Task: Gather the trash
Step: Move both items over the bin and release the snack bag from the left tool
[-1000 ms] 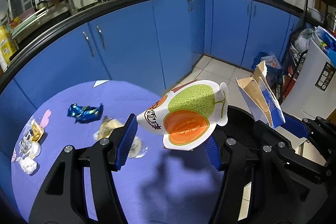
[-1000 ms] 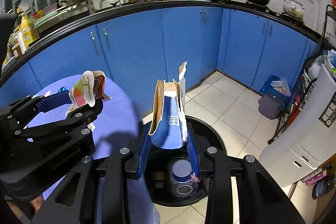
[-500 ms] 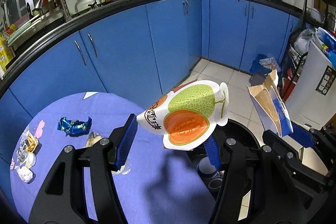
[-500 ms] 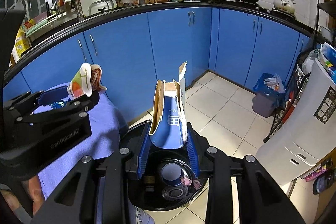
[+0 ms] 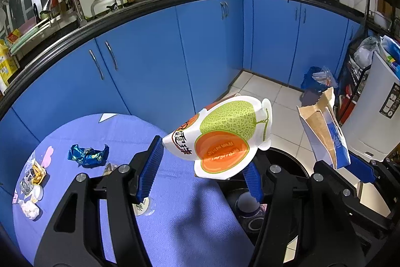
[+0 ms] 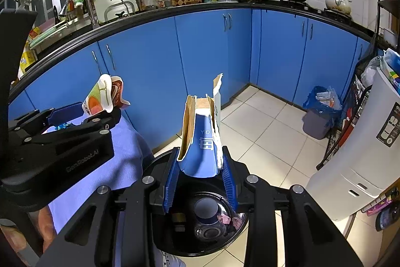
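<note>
My left gripper (image 5: 205, 167) holds the melon carton (image 5: 220, 137) above the table (image 5: 175, 217) edge; right of it, my right gripper (image 6: 200, 177) holds the torn carton (image 6: 202, 137) over the bin (image 6: 200, 229), which stands on the floor beside the table.

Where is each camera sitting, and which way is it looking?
Left wrist: rides on the left claw, looking down over the round purple table; its own blue fingers pinch a white melon-print wrapper.
Right wrist: rides on the right claw, looking down into the round black trash bin; its fingers squeeze a torn blue paper carton, and a hand shows.
Both see the blue cabinets, the bin and each other's trash.
</note>
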`<state>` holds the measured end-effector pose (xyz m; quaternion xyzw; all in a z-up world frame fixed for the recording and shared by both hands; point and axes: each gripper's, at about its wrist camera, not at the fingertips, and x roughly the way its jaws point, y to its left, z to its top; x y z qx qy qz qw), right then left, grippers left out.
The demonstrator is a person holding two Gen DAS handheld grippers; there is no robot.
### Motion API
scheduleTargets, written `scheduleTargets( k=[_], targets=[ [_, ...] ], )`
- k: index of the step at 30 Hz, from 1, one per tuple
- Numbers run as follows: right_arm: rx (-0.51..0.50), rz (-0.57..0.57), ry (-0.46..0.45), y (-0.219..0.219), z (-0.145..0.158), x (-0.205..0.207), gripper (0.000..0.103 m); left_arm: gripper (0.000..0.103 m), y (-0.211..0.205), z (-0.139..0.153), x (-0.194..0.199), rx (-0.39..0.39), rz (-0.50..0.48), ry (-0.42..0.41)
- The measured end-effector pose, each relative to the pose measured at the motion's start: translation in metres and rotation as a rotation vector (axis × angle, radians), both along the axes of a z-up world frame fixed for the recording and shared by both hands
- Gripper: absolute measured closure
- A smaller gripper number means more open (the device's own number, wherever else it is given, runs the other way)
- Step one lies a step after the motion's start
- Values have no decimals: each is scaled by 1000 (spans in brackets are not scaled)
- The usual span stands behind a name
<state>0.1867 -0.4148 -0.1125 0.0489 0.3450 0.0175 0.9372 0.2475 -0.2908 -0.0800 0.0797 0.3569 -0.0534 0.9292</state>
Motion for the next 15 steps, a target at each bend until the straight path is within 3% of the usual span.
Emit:
scheduleTargets(
  k=[8,15],
  targets=[
    [5,-4,5,0,0,2,71,38,0,0,2,4,10,1],
    [7,-7,6,-1,-1,2,71,21,1,5,-2,-1,11,-22]
  ],
)
